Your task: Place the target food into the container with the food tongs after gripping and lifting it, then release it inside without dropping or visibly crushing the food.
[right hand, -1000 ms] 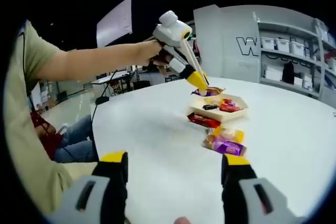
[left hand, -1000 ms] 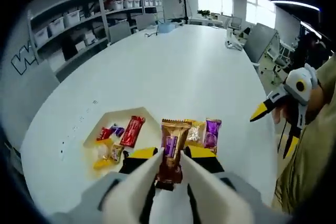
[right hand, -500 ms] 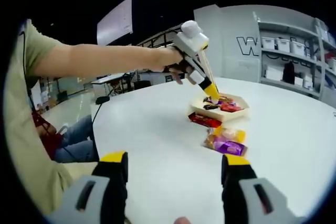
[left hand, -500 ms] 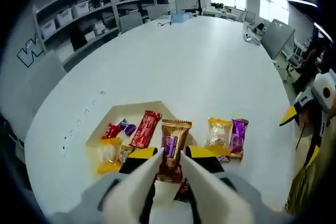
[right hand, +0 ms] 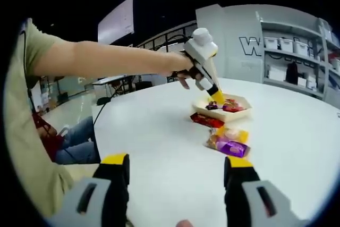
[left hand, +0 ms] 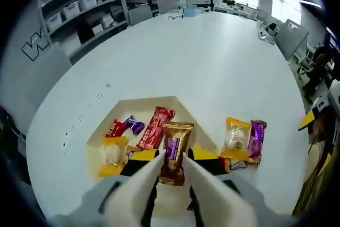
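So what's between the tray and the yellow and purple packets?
In the right gripper view, a red packet lies on the table between the tray and those packets.

The left gripper (left hand: 171, 164), seen at the end of the person's outstretched arm (right hand: 106, 59), is clamping its jaws together, while the right gripper (right hand: 175, 171) is holding its jaws wide apart.

We see a tray (left hand: 127, 104) on a round table (left hand: 202, 62). Several wrapped snacks (left hand: 154, 128) lie inside the tray. Just right of the tray, two packets (left hand: 244, 139) lie side by side on the table. Beyond the tray stand shelves (left hand: 90, 9).
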The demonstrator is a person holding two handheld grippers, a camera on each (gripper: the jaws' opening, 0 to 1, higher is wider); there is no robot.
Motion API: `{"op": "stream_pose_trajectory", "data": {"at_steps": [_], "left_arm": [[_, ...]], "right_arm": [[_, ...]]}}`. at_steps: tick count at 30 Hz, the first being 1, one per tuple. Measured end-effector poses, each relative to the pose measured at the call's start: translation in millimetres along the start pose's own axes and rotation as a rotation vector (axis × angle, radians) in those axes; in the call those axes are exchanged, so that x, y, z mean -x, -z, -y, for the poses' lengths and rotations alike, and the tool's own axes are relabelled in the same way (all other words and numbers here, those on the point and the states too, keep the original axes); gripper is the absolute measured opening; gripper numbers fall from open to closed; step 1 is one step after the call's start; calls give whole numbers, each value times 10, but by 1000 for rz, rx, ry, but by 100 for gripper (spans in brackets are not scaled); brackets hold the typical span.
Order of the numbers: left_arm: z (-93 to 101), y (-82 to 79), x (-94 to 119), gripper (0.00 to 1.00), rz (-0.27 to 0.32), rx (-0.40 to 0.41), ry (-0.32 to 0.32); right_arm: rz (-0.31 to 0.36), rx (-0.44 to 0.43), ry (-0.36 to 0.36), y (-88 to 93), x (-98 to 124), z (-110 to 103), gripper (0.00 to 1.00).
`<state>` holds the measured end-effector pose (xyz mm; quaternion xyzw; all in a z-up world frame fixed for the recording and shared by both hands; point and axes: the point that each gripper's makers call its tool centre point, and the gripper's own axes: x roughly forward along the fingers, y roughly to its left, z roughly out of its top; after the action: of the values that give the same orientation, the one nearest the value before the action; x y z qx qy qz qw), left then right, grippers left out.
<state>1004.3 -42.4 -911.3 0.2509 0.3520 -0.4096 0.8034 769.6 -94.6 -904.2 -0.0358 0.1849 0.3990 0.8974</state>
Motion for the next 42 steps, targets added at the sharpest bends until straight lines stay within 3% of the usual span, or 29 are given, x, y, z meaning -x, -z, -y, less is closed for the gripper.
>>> {"op": "stream_pose_trajectory", "data": {"at_steps": [4, 7, 13, 30, 42], "left_arm": [[27, -18, -14, 21, 3, 2, 2], [-1, -81, -30, 26, 31, -82, -22], [-1, -80, 34, 25, 36, -25, -7], [42, -57, 242, 25, 61, -32, 9], [233, -26, 377, 25, 96, -63, 39]], "right_arm": [[0, 2, -3, -3, -12, -13, 70], [0, 2, -5, -4, -17, -27, 71], [-2, -3, -1, 7, -6, -8, 70], [-1, 7, -8, -20, -24, -48, 71], [4, 13, -7, -46, -20, -54, 71]]}}
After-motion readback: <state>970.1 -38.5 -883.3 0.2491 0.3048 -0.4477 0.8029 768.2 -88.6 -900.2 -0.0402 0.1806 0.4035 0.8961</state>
